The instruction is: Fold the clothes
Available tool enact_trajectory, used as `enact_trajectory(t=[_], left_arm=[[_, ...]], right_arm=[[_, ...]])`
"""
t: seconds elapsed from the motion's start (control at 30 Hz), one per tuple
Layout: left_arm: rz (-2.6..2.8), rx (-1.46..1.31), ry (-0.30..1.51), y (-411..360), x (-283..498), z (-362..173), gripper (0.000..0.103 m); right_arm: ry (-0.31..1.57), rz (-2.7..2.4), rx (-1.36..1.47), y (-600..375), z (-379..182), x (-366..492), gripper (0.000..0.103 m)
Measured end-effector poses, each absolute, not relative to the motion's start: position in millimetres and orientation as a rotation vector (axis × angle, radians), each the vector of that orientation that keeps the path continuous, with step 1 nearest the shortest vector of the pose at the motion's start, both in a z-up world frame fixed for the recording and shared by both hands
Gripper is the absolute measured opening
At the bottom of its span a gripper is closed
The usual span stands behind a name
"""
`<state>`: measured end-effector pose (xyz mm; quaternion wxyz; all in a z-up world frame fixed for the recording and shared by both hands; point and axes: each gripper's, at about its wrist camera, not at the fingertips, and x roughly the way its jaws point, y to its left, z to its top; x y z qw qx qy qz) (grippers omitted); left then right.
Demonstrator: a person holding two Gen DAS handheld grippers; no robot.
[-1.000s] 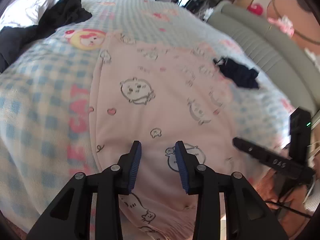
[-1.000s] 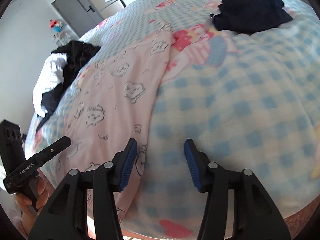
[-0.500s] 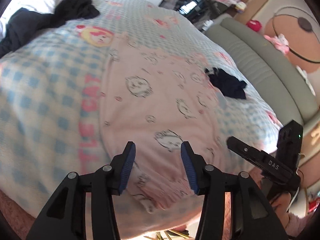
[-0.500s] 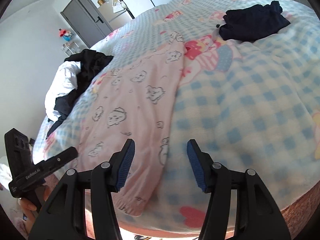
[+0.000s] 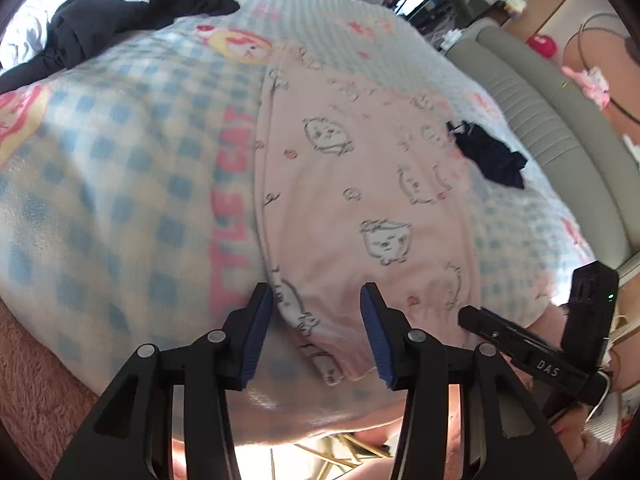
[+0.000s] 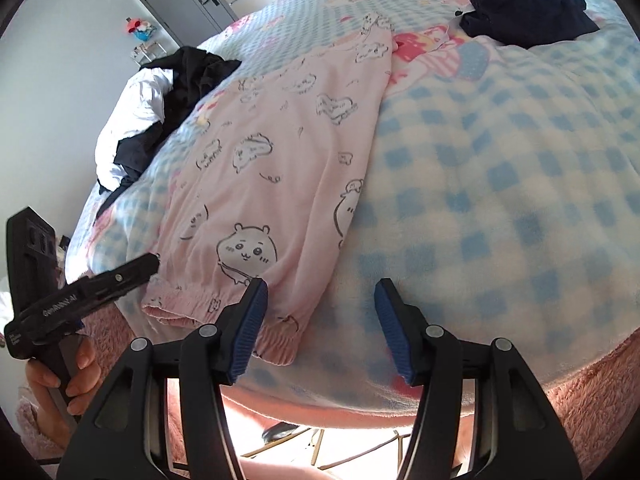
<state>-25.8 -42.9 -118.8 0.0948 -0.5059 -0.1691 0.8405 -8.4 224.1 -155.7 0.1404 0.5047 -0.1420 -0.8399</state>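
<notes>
while both grippers' fingers gape empty, "das" lettering on right gripper (image 5: 532,356) beside pink pajamas (image 5: 360,184)

Pink pants (image 5: 352,184) w/ cartoon critter prints lie flat along the bed (image 5: 120,168), folded lengthwise so the legs stack, elastic cuffs (image 6: 224,312) at the near edge, waist end far up the checked blanket. Fabric mostly smooth, cuffs gathered. Small dark garment (image 6: 528,16) crumpled in a heap beyond & to one side of the pants, apart from them. Black & white clothes pile (image 6: 160,108) bunched at the bed's other side.
</notes>
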Motion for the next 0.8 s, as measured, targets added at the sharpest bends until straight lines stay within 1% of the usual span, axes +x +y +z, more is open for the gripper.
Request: enact_trajectory(t=[0.03,0.1,0.2,0.3,0.47,0.57,0.7,0.8], left_arm=[[2.498,-1.576,-0.454,-40.4,-27.7,-126.5,0.048],[2.484,-1.594,-0.500,-43.9,-28.7,-127.3,0.048],[2.546,-1.497,-0.547,-58.9,-31.6,-105.6,0.047],[2.559,-1.461,-0.544,-72.3,-60.4,-98.0,0.047],[2.549,-1.390,-0.535,-82.7,-112.1,-92.5,0.036],[2.574,-1.292,-0.512,-87.3,-127.0,-89.3,0.036],[2.497,-1.289,-0.469,-80.7,-143.7,-98.4,0.036],[2.448,-1.283,-0.504,-77.5,-145.0,-104.9,0.036]], right_arm=[[-0.382,-2.417,1.496,221.2,-160.3,-10.6,0.057],[-0.373,-2.408,1.529,223.5,-162.2,-9.5,0.056],[-0.417,-2.417,1.521,236.5,-153.1,-3.6,0.056],[-0.437,-2.450,1.450,251.3,-135.3,-12.3,0.057],[-0.326,-2.548,1.442,257.8,-115.1,-62.4,0.057],[-0.273,-2.566,1.431,255.7,-110.1,-87.0,0.057],[-0.271,-2.530,1.472,251.7,-123.4,-110.7,0.057],[-0.291,-2.527,1.509,247.2,-136.9,-116.5,0.057]])
